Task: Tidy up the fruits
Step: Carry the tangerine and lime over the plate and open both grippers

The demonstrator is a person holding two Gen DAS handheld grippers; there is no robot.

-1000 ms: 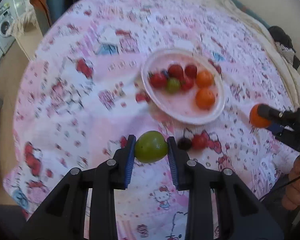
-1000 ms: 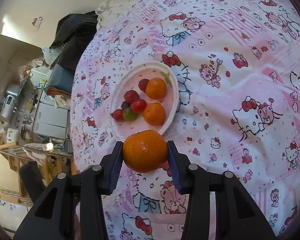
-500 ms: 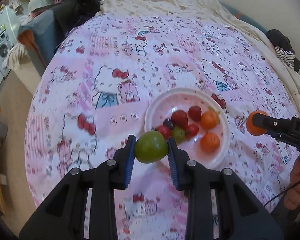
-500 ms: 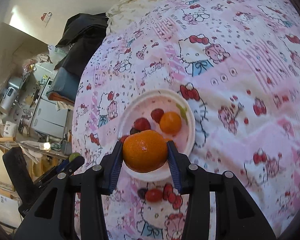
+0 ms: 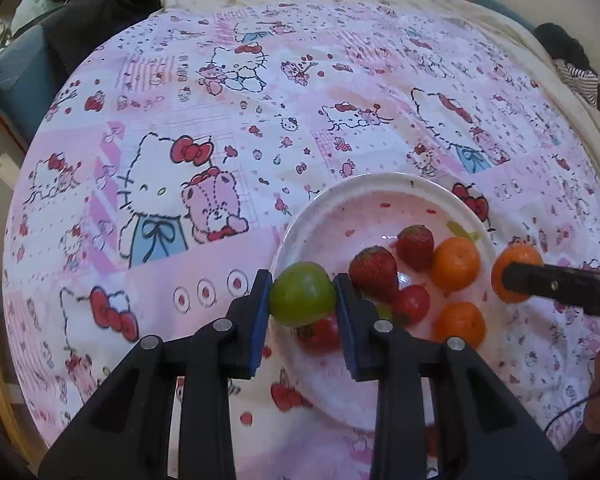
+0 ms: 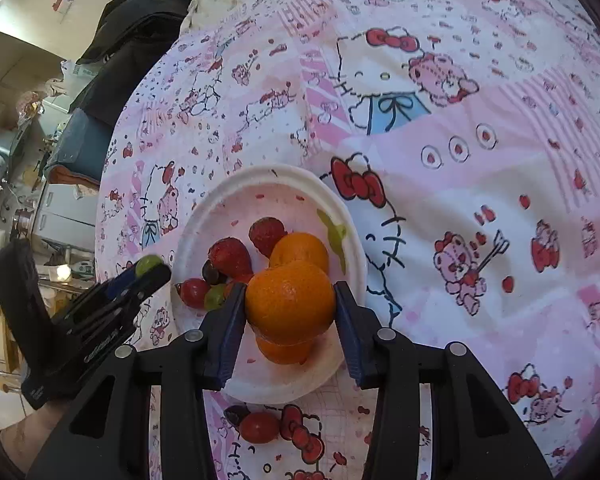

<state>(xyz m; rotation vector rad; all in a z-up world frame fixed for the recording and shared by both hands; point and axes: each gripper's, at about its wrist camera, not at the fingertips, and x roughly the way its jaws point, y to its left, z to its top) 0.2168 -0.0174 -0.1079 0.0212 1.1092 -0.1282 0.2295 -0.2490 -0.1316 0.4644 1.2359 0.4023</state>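
**A:** A green fruit (image 5: 302, 299), clamped between the blue pads of the left tongs (image 5: 302, 304), hangs over the near-left rim of the white plate (image 5: 300, 224) at lower centre of the left wrist view. What else is in play?

**B:** An orange (image 6: 290, 300), gripped by the right tongs (image 6: 290, 308) at lower centre of the right wrist view, sits above the plate's near half, directly over another orange (image 6: 286, 350).

**A:** The plate already carries strawberries (image 5: 374, 268), more oranges (image 5: 456, 258) and a small red fruit (image 5: 411, 304), clustered toward its near side.

**B:** So the far half, bare and pink, looks the safest landing spot. I'd lower each fruit until it nearly touches before letting go; round fruit dropped on others would likely roll.

**A:** And the bed (image 5: 204, 128) beneath is soft, so the plate may tip under a push on its rim.

**B:** Two small fruits (image 6: 258, 426) lie on the quilt just below the plate in the right view, not yet gathered.
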